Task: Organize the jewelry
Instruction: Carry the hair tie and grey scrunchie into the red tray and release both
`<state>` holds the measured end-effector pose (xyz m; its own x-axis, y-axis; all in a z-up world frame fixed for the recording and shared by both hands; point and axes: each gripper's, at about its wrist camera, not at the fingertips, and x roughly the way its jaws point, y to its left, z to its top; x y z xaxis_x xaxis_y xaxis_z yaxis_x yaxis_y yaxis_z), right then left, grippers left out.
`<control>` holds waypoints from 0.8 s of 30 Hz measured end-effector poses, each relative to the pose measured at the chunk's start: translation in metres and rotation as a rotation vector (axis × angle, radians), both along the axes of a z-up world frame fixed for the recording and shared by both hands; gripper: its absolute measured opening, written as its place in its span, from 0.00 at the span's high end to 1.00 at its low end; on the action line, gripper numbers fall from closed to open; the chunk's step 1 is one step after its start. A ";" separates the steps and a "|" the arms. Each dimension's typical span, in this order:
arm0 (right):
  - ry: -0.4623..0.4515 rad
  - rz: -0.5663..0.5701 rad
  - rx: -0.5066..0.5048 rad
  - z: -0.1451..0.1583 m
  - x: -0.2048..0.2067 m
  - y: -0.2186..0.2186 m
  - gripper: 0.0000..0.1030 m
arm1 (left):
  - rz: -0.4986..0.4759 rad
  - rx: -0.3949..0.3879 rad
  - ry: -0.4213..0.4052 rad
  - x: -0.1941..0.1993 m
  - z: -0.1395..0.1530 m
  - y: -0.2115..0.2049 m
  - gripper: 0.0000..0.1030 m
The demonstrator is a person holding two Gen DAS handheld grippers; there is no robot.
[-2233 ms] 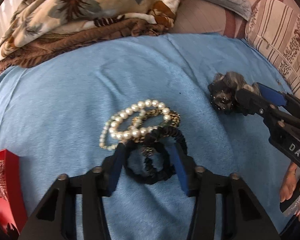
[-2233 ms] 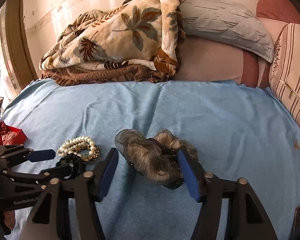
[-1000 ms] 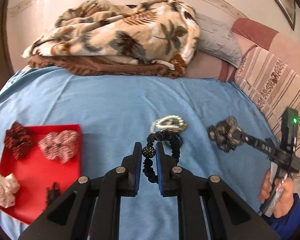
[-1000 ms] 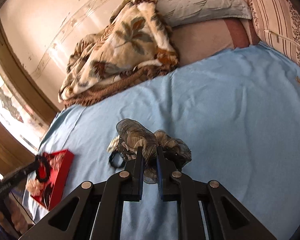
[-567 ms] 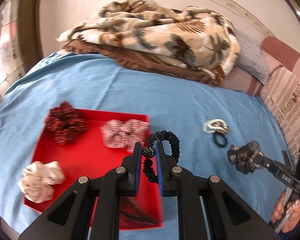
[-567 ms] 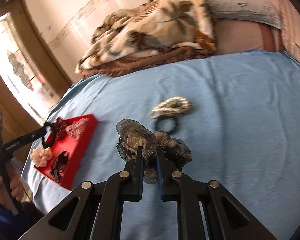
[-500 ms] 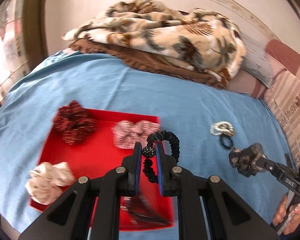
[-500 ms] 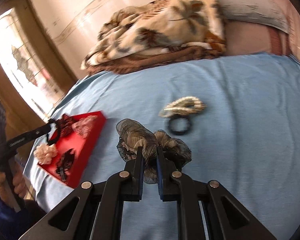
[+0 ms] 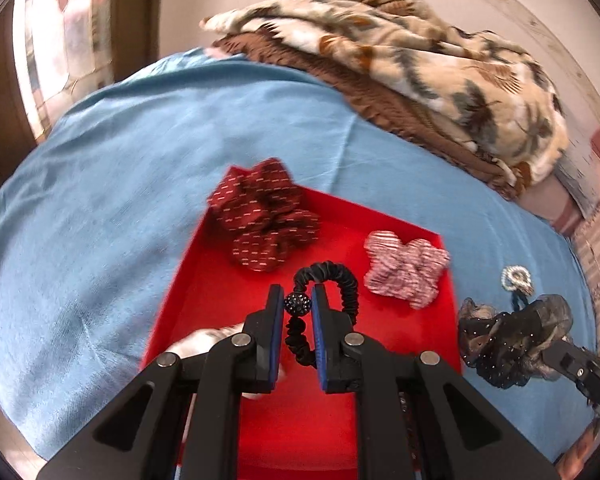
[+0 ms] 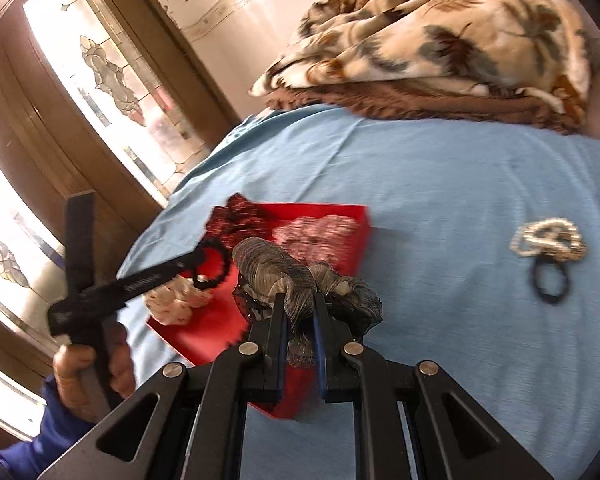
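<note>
My left gripper is shut on a black scrunchie with a beaded ball, held above the red tray. It also shows in the right wrist view. My right gripper is shut on a grey-brown mesh scrunchie, held just right of the tray; it shows in the left wrist view too. In the tray lie a dark red scrunchie, a pink striped scrunchie and a white scrunchie.
Pearl and gold bracelets with a black hair tie lie on the blue bedsheet to the right. A folded floral blanket lies at the bed's far end. A glass-panelled door stands left.
Both grippers closed on their scrunchies, lifted them and carried them left from the bracelet pile to the red tray. The left one is now over the tray.
</note>
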<state>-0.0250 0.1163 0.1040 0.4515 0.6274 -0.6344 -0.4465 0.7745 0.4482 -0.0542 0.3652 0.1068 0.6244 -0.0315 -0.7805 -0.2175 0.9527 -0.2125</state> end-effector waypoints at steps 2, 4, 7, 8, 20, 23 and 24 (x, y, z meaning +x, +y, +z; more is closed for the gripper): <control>0.016 0.004 -0.001 -0.002 0.010 0.015 0.88 | 0.026 -0.020 0.008 0.004 -0.005 0.012 0.87; 0.045 0.010 0.010 -0.005 0.017 0.025 0.88 | 0.048 -0.015 0.010 0.006 -0.006 0.018 0.87; 0.101 0.017 0.025 -0.015 0.033 0.041 0.88 | 0.059 -0.012 0.004 0.008 -0.005 0.021 0.87; 0.119 0.018 0.025 -0.019 0.037 0.045 0.88 | 0.061 -0.012 0.001 0.008 -0.005 0.022 0.87; 0.083 0.004 -0.170 -0.036 0.055 0.082 0.86 | 0.086 0.043 0.019 0.010 -0.009 0.018 0.87; 0.064 0.004 -0.198 -0.032 0.055 0.084 0.85 | 0.087 0.035 0.007 0.008 -0.006 0.018 0.82; 0.061 0.005 -0.199 -0.031 0.055 0.084 0.84 | 0.088 0.037 -0.003 0.006 -0.004 0.018 0.74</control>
<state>0.0301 0.2001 0.0726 0.4061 0.4889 -0.7720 -0.4273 0.8484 0.3125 -0.0482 0.3832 0.1024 0.6256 0.0523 -0.7784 -0.2997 0.9373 -0.1779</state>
